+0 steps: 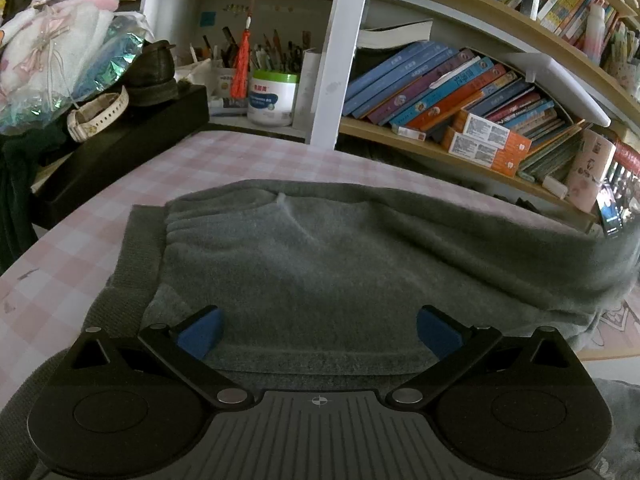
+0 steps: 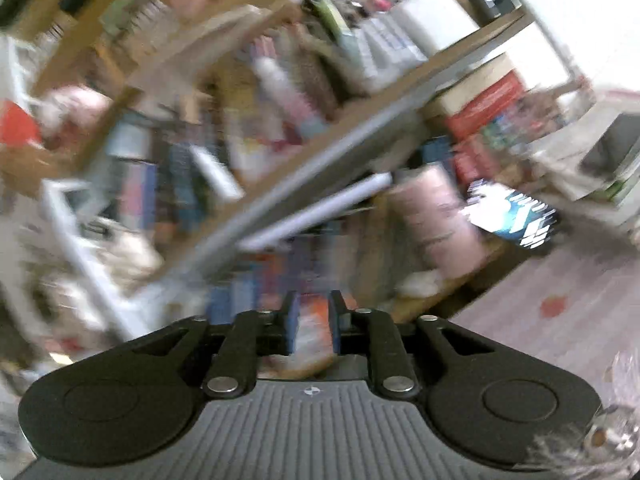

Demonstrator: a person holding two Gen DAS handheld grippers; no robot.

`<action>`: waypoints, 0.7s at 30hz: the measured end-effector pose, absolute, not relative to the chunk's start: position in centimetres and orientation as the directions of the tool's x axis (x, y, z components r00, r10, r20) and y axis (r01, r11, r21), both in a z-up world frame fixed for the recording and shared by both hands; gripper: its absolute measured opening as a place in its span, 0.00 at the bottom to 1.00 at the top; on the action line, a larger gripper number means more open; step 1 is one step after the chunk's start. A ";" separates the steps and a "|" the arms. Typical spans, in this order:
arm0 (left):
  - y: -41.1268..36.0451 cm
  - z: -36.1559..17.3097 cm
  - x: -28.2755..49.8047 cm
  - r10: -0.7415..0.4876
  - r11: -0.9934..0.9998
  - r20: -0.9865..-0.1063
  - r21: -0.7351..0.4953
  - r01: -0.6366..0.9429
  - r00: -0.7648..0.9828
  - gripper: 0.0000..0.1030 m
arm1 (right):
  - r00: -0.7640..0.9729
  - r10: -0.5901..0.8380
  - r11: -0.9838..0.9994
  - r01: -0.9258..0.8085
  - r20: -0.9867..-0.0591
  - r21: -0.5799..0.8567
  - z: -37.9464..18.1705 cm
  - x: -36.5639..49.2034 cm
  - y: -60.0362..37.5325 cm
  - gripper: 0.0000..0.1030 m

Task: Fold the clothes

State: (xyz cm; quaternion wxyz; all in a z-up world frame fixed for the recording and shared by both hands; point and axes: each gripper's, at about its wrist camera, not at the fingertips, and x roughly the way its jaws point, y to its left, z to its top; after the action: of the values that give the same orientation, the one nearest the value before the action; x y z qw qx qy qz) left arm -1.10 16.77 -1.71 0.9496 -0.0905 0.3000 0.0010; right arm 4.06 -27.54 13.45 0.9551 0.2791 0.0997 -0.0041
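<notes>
Left wrist view: black left gripper [image 1: 319, 330] along the bottom of the frame, jaws wide apart, blue pads [image 1: 202, 332] clear of any cloth, nothing clamped. Just beyond and beneath them, a grey fleece garment [image 1: 320, 256], filling the middle of the frame, partly folded, with a gathered band at its left side and a ribbed edge lower left. Under it, a pink-and-white checked worktop [image 1: 224, 156], bare toward the upper left of the cloth. At far left, a black box [image 1: 132, 136] carrying a cream wristband [image 1: 98, 114]. Top centre, a white tub with a green lid [image 1: 273, 98] and a red tassel [image 1: 241, 64] hanging in front of it. Upper right, wooden shelves with leaning books [image 1: 440, 88].

Right wrist view: heavily blurred. Black right gripper [image 2: 314, 326] at the bottom centre, jaws a narrow gap apart, nothing seen between them, only smeared shelf colours behind. Tilted bookshelf [image 2: 320, 140] across the whole upper frame. Pale pink worktop [image 2: 560, 304] at lower right. Garment not made out here.
</notes>
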 end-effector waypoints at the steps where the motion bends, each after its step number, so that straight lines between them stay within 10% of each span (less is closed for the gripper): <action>1: 16.8 -1.7 -1.1 -0.052 0.984 -0.570 -0.171 -0.056 0.820 1.00 | 0.972 0.010 0.862 0.111 -0.236 0.494 12.9 5.2 -27.7 0.46; 9: 16.7 -1.7 -1.1 -0.050 0.984 -0.572 -0.167 -0.056 0.819 1.00 | 0.842 0.037 0.928 0.171 -0.538 0.332 6.2 7.5 -31.0 0.55; 17: 16.6 -1.8 -1.1 -0.047 0.985 -0.574 -0.161 -0.056 0.817 1.00 | 0.760 0.052 0.934 0.193 -0.647 0.302 1.6 9.1 -31.0 0.54; 21: 16.6 -1.8 -1.0 -0.047 0.986 -0.574 -0.159 -0.056 0.817 1.00 | 0.739 0.093 0.928 0.178 -0.667 0.327 1.3 10.3 -30.1 0.21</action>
State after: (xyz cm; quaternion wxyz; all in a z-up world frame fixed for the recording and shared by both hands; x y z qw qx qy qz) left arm -1.04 16.61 -1.78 0.9495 -0.0846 0.3023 0.0024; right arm 10.32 -30.11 1.29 0.9134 0.1881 0.3603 -0.0231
